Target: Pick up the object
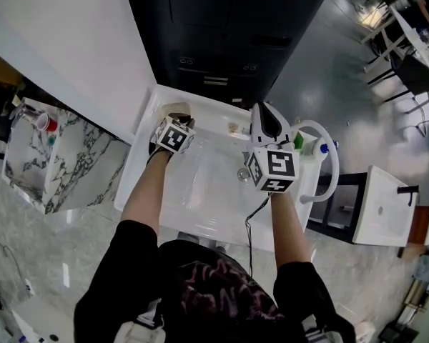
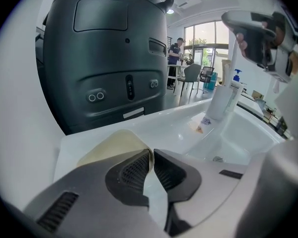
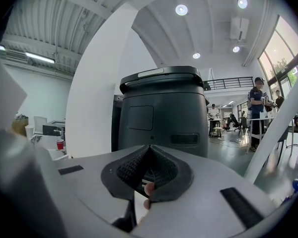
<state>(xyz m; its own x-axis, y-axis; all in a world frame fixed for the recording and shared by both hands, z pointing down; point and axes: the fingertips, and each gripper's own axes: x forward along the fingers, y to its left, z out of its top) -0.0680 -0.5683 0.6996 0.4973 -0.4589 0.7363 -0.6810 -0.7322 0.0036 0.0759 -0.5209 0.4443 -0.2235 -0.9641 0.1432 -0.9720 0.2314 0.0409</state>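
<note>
Basin rim [image 2: 181,117]: left claw [image 2: 152,152] pinches beige pad [image 2: 114,145] (bottle [image 2: 234,89] print illegible).

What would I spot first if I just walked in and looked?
The huge black machine looming behind the white sink grabs the eye first. Next, the left hand-held gripper pinches the edge of a tan pad at the sink's far left corner. The right hand-held gripper hangs shut over the basin, near the curved white tap.

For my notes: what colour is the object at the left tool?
The object is pale beige; clearest in the left gripper view.
</note>
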